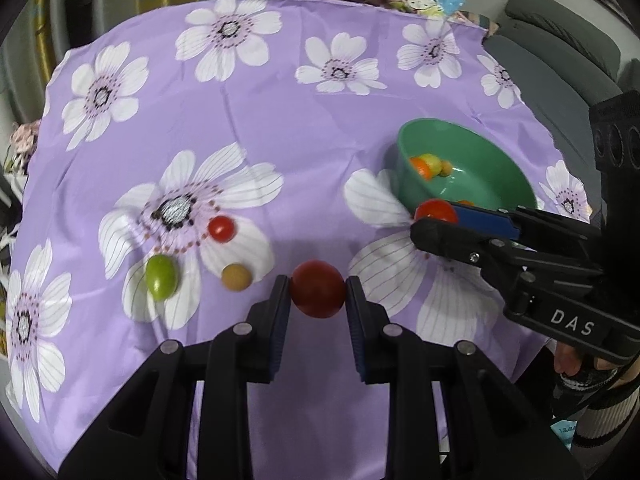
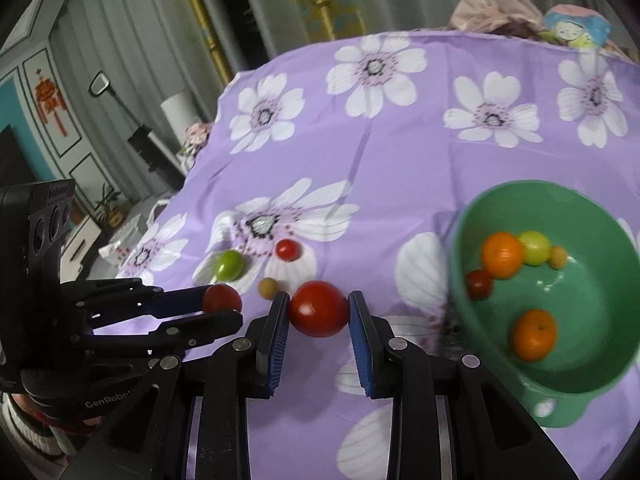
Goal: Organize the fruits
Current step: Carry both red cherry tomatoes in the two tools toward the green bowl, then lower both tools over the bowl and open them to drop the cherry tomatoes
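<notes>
left wrist: round glossy red tomato [image 1: 317, 289], floral cloth [image 1: 280, 128]

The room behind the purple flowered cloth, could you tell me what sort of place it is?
Probably a home living room: grey curtains, a grey sofa, and a paneled door with a red knot ornament.

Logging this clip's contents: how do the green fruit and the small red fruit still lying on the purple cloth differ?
The green fruit is yellow-green, while the small red fruit is glossy red. The green fruit is larger and oval; the small red fruit is smaller and round. The green fruit lies nearer the left gripper camera, the small red fruit farther up, on the cloth's flower. Both rest loose on the cloth, outside the green bowl, ungripped.
</notes>
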The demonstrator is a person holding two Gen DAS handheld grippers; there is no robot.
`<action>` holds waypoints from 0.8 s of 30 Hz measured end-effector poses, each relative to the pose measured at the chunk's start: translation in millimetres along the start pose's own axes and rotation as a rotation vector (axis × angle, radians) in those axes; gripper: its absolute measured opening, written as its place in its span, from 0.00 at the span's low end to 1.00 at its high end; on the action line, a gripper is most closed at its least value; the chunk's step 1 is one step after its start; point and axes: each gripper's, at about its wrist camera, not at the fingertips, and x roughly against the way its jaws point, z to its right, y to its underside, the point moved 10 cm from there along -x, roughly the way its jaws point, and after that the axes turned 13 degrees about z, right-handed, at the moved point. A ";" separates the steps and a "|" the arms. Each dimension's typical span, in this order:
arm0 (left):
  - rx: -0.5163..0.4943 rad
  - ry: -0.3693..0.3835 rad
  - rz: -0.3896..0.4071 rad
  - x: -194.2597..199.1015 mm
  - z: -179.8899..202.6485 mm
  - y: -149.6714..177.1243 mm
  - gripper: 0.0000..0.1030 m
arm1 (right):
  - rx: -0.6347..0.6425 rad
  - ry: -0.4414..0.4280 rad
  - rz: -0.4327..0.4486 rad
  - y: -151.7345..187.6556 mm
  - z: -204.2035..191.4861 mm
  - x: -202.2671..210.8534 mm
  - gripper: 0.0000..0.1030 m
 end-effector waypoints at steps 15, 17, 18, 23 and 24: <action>-0.097 0.098 0.010 -35.6 68.2 -34.1 0.26 | -0.084 0.116 0.093 -15.2 64.6 33.4 0.31; -0.108 0.110 0.010 -41.6 75.0 -38.2 0.26 | -0.095 0.130 0.102 -16.4 72.0 36.0 0.31; -0.114 0.115 0.010 -44.7 78.8 -40.3 0.26 | -0.100 0.138 0.106 -17.5 76.6 37.4 0.31; -0.125 0.140 0.007 -63.6 93.2 -49.9 0.26 | -0.119 0.189 0.127 -19.6 98.5 43.5 0.31; -0.126 0.144 0.005 -66.8 95.5 -50.2 0.26 | -0.120 0.205 0.127 -18.8 103.4 43.9 0.31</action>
